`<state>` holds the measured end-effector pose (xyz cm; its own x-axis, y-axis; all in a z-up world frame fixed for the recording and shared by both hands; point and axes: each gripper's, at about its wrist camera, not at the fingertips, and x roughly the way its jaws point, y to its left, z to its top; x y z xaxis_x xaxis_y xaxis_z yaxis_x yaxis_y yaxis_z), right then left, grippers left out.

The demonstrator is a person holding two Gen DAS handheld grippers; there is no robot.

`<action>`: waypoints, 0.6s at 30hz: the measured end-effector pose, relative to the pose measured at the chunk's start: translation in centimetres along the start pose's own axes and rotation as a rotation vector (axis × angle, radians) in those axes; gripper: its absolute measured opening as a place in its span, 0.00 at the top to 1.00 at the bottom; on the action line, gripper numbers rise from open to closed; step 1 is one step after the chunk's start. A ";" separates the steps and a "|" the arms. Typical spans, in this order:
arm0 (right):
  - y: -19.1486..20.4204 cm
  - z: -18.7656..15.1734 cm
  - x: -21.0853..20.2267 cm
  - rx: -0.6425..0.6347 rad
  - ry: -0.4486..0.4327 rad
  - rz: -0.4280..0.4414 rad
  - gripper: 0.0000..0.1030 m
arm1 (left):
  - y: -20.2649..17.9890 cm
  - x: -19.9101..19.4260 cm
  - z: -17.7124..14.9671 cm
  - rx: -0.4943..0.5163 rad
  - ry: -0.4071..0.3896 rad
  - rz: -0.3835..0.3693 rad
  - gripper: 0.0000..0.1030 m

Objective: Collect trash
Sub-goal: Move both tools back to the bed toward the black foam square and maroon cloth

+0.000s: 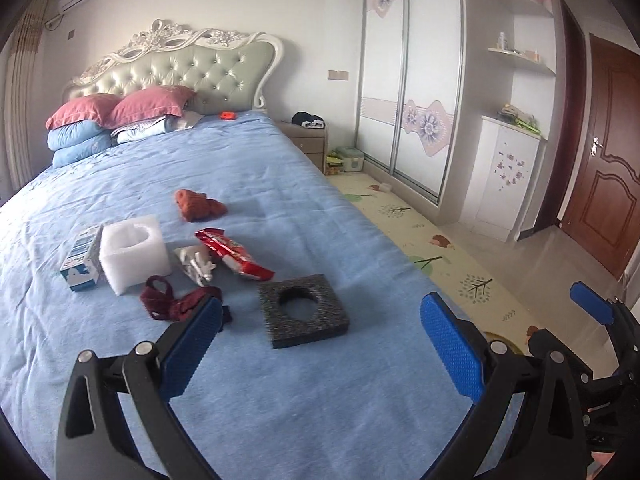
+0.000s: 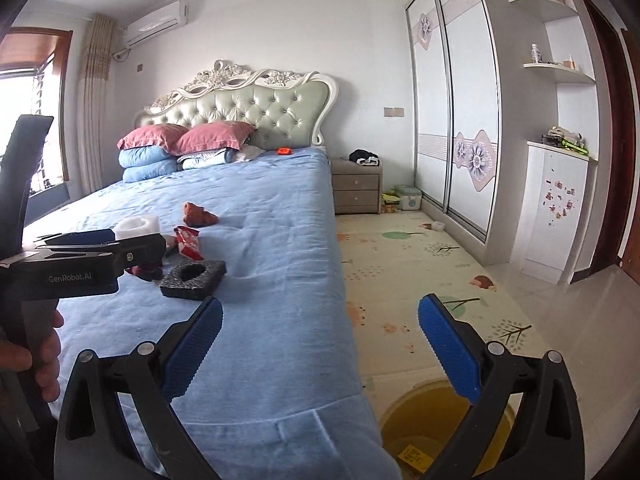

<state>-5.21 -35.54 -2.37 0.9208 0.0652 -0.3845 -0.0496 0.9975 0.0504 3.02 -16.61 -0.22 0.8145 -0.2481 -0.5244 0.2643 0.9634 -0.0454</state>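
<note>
While hovering over the bed (image 1: 280,400), left hand-held gripper (image 1: 320,344) wide open, empty | right hand-held gripper (image 2: 320,344) wide open, empty | black foam block (image 1: 304,310) nearest.

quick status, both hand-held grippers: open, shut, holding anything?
Left hand-held gripper: open, holding nothing.
Right hand-held gripper: open, holding nothing.

The blue bed (image 1: 280,184) bears black foam (image 1: 304,310), white foam (image 1: 134,252), a red wrapper (image 1: 232,254) and a carton (image 1: 82,260).
</note>
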 end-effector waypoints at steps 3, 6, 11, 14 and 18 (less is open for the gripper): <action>2.2 0.5 0.8 -0.007 0.018 0.001 0.08 | 2.7 -0.3 -0.1 -0.032 -0.002 0.007 0.04; 4.8 0.9 1.7 -0.028 0.027 0.029 0.08 | 5.3 -0.6 -0.4 -0.053 -0.008 0.030 0.04; 8.7 1.3 3.0 -0.071 0.043 0.054 0.08 | 9.7 -0.5 -0.7 -0.105 -0.003 0.066 0.04; 10.2 2.2 4.1 -0.085 0.053 0.062 0.08 | 11.9 -0.5 -0.7 -0.132 -0.006 0.089 0.04; 11.6 2.7 6.0 -0.091 0.094 0.074 0.08 | 13.5 -0.1 -0.4 -0.139 -0.009 0.108 0.04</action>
<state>0.77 -23.67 -1.56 0.8730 0.1371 -0.4680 -0.1550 0.9879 0.0002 6.28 -3.52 -1.16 0.8391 -0.1424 -0.5251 0.1015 0.9892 -0.1062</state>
